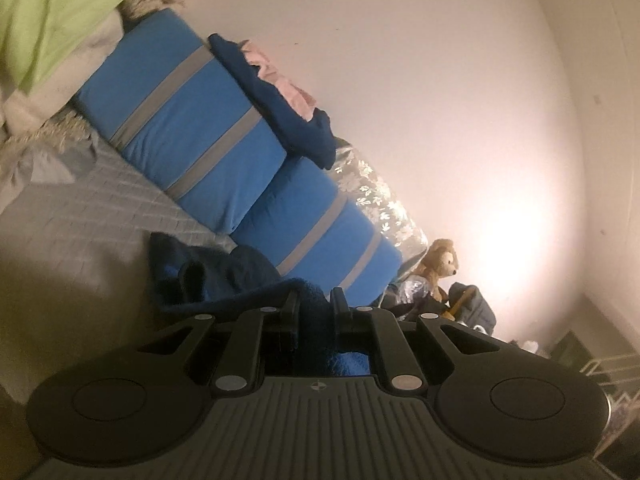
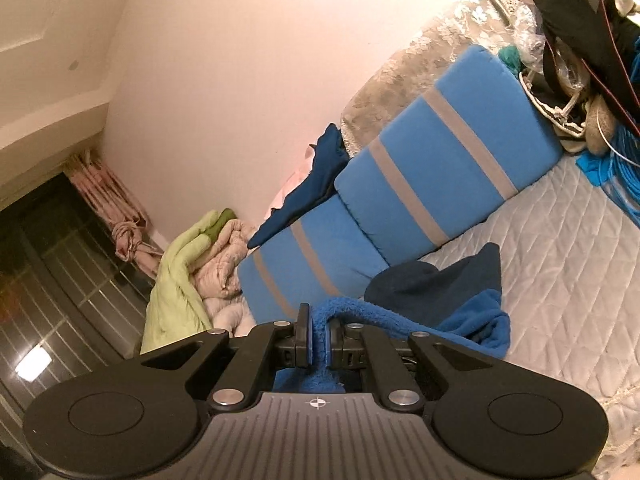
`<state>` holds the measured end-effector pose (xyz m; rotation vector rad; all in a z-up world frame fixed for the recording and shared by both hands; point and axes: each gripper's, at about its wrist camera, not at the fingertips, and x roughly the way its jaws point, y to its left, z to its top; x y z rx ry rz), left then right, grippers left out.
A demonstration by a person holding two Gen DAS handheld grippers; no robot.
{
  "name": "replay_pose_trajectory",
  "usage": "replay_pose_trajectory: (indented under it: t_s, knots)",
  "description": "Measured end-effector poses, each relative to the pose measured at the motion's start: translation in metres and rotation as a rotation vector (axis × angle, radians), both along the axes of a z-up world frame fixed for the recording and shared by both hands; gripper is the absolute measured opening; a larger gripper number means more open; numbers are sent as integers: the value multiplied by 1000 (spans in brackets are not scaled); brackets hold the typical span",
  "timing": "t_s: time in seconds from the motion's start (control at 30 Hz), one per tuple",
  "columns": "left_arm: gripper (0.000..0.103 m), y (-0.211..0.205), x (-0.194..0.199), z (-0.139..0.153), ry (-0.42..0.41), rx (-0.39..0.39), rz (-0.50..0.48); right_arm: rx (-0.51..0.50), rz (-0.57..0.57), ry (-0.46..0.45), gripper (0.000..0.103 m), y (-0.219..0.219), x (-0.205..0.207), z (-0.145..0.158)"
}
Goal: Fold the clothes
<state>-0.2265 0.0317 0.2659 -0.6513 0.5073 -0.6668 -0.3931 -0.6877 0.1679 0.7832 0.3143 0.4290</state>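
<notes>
A blue fleece garment with a dark navy part hangs between both grippers above the quilted bed. My left gripper [image 1: 315, 307] is shut on its dark blue edge [image 1: 224, 276], which drapes to the left over the bed. My right gripper [image 2: 318, 334] is shut on its bright blue fleece edge [image 2: 472, 316]; the navy part [image 2: 432, 280] trails to the right onto the white quilt [image 2: 560, 264].
Two blue cushions with grey stripes [image 1: 200, 128] [image 2: 440, 152] lean against the wall, with a navy garment [image 1: 280, 104] on top. A green blanket [image 2: 176, 280] lies at one end. A teddy bear [image 1: 438, 264] and clutter [image 2: 580, 40] sit at the other end.
</notes>
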Motion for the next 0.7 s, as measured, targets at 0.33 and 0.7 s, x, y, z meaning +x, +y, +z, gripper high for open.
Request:
replay_pose_trajectory:
  t_s: [0.33, 0.7]
  knots:
    - [15, -32, 72, 40, -70, 211, -5, -10, -79, 103, 7, 3, 58, 27]
    - [15, -64, 143, 22, 3, 339, 67, -246, -183, 222, 7, 15, 137, 27]
